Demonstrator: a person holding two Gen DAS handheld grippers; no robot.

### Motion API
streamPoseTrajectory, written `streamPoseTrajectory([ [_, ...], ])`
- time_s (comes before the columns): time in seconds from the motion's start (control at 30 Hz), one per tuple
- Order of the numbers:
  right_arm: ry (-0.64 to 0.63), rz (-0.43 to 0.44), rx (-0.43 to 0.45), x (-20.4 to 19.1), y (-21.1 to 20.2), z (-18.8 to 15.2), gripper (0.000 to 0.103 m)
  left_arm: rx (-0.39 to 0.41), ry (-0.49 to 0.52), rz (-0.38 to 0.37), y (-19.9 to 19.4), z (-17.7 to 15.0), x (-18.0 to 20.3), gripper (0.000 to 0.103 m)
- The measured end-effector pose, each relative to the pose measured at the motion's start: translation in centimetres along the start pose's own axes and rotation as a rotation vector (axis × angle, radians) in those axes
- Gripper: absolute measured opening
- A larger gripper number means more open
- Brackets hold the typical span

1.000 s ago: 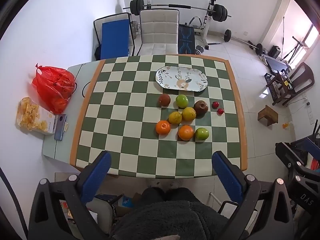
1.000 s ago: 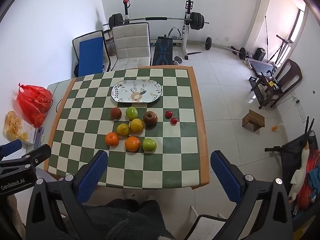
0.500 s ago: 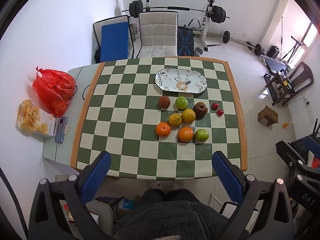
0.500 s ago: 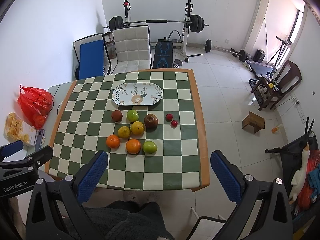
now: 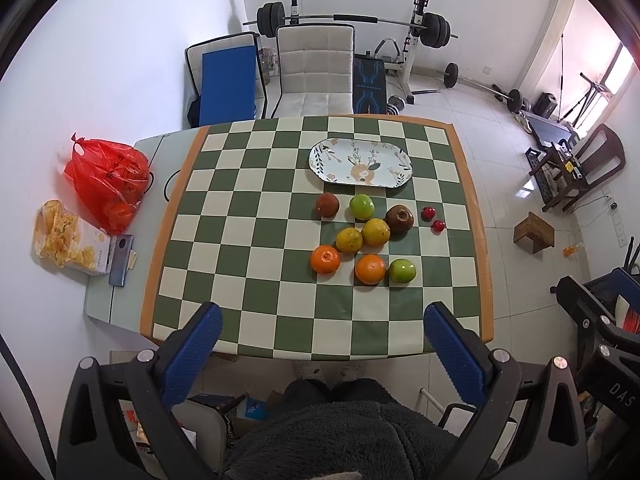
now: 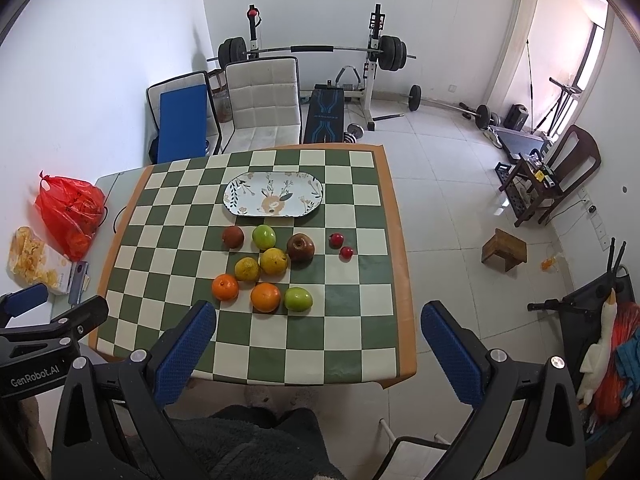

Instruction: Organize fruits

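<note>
Both grippers, left & right, spread wide, holding nothing, high over fruit. Risk: oranges touch neighbours, so a grab could roll them off the table.

Green-and-cream checkered tablecloth with orange border, floral deer-print plate, red bag, blue-padded fingers

Fruits: I see ten, loosely clustered on the checkered counter.
Colours: two orange, two yellow, two green, two brown, two small red.
Plate: oval, patterned, just beyond the fruits.
</note>
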State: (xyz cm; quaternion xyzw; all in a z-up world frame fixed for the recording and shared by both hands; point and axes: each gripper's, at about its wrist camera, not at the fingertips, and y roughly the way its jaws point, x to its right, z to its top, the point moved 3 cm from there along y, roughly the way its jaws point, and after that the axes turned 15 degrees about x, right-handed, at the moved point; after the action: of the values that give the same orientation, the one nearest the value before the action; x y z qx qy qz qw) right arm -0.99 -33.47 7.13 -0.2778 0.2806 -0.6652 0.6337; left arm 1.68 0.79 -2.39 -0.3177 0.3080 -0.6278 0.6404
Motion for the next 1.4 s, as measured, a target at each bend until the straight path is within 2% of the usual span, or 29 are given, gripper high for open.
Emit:
streamPoseTrajectory([
  [0.63, 0.004, 0.004, 0.006, 0.0, -0.2, -0.2, 0.103, 0.011, -0.001, 0.001, -0.3, 0.6, 0.1, 0.103],
  [0.77, 0.007, 0.005, 0.008, 0.0, -0.3, 0.0, 0.103, 0.017, 0.002, -0.002, -0.5, 2.0, 0.1, 0.103],
  [0.97, 0.008, 0.01, 0.007, -0.2, -0.3, 0.4, 0.103, 0.021, 0.002, -0.001, -0.6, 2.0, 0.2, 0.103],
  [1.07, 0.01, 0.009, 0.008, -0.1, -0.3, 0.2, 0.103, 0.023, 0.003, -0.002, -0.8, 4.5, 2.2, 0.103],
  [1.4, 0.013, 0.012, 0.009, 0.1, -0.4, 0.2, 0.103, 0.026, 0.002, 0.0, -0.9, 4.4, 2.2, 0.103],
])
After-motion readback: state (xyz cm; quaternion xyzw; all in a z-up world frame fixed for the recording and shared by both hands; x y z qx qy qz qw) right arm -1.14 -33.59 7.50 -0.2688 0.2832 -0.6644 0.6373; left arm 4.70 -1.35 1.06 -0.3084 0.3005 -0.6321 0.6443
